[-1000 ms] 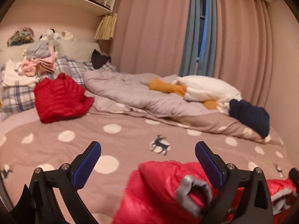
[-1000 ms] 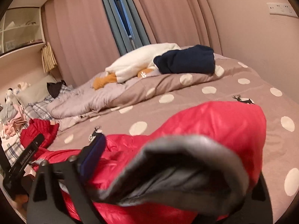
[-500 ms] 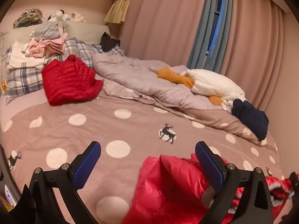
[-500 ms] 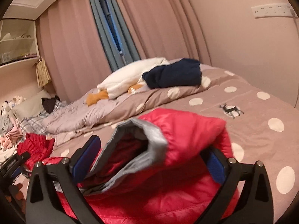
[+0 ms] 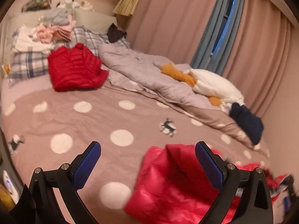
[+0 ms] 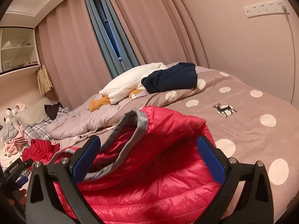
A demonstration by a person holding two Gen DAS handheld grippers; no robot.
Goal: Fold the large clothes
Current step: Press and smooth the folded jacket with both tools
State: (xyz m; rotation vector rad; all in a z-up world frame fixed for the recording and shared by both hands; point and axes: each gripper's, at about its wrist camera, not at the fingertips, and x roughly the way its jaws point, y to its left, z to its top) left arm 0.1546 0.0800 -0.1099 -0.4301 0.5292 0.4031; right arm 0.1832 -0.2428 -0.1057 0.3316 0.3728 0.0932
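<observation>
On the bed's polka-dot duvet (image 5: 78, 123), the left gripper (image 5: 147, 165) hovers with its blue fingers (image 5: 86, 165) spread wide and nothing between them but bedding and the edge of the red down jacket (image 5: 168, 184), which lies crumpled at the near edge of the bed. The right gripper (image 6: 147, 158) has just finished opening, its fingers (image 6: 210, 160) wide apart on either side of the jacket's grey-trimmed hood (image 6: 130, 136) without pressing it. Farther off lie a second red jacket (image 5: 74, 69), a navy garment (image 6: 170, 79) and a white plush goose (image 5: 214, 85)
</observation>
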